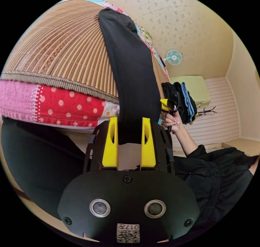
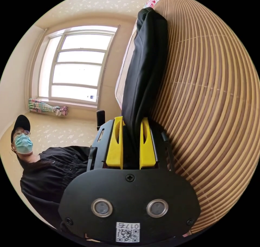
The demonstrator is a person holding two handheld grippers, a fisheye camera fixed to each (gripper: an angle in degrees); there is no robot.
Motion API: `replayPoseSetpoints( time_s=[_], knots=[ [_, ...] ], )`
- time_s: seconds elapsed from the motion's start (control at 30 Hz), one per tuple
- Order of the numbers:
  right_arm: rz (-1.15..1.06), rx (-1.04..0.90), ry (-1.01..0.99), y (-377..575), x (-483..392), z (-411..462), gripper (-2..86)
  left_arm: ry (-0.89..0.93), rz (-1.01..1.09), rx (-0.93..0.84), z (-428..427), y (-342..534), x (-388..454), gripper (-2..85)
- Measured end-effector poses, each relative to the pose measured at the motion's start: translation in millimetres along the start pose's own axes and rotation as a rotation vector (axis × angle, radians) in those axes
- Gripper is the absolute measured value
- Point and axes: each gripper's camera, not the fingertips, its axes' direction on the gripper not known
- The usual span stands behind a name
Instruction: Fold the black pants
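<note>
Yellow jaws of the left claw (image 1: 129, 142) pinch the near end of the black pants (image 1: 132, 76), which stretch as a folded strip across a bamboo mat (image 1: 62, 51) on the bed, past its polka-dot edge (image 1: 65, 103). Likewise the right claw (image 2: 130, 144) grips the pants (image 2: 145, 73) at the mat's (image 2: 211, 100) edge. Beyond lie open floor (image 2: 54, 133), a window (image 2: 78, 68) and stacked clothes (image 1: 181, 100).

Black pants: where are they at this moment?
The black pants lie stretched over the bamboo mat, held at the near end by the left gripper and the right gripper.
</note>
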Motion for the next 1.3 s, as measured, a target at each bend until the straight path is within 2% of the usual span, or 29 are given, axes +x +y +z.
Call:
replayPoseSetpoints(
  time_s=[0.07,0.13,0.3,0.5,0.6,0.7,0.83,0.97,1.1,1.13,1.2,1.3],
  knots=[
    [-0.045,-0.004,0.036,4.2,-4.6,3.4,3.6,0.019,-0.026,0.002,-4.6,6.8,-9.1,6.5],
    [-0.103,0.034,-0.039,17.2,-11.4,-5.0,2.3,0.094,0.027,0.017,-13.1,18.4,-6.1,5.1],
    [-0.380,0.256,-0.365,83.3,-79.9,-75.9,0.7,0.515,0.445,0.295,-113.9,87.0,62.1,2.8],
    [-0.928,0.269,-0.219,109.2,-274.3,-148.0,0.1,0.526,0.973,0.485,-241.6,98.9,215.3,1.4],
    [-1.064,0.325,-0.234,103.0,-346.3,-175.6,0.0,0.566,1.077,0.592,-286.7,86.6,269.9,1.1],
    [-1.029,0.408,-0.148,76.3,-387.2,-196.0,0.0,0.504,1.006,0.672,-310.7,51.9,298.0,0.9],
    [-0.902,0.437,-0.021,8.3,-384.7,-214.0,-0.1,0.464,0.854,0.667,-308.4,-20.6,302.8,0.8],
    [-0.663,0.440,-0.051,-93.3,-322.9,-230.2,-0.1,0.261,0.712,0.654,-277.4,-101.6,301.7,0.9],
    [-0.462,0.486,0.015,-149.3,-257.6,-246.8,-0.1,0.078,0.636,0.525,-200.8,-145.7,280.9,1.3],
    [-0.448,0.486,0.038,-150.9,-251.5,-247.0,-0.1,0.058,0.627,0.506,-188.2,-145.6,276.1,1.3],
    [-0.466,0.432,0.205,-139.6,-233.6,-236.4,0.0,0.024,0.634,0.432,-134.7,-131.3,248.1,1.5],
    [-0.603,0.392,0.230,-74.0,-198.7,-214.5,0.3,0.142,0.585,0.330,-74.6,-88.7,189.9,2.3]
  ],
)
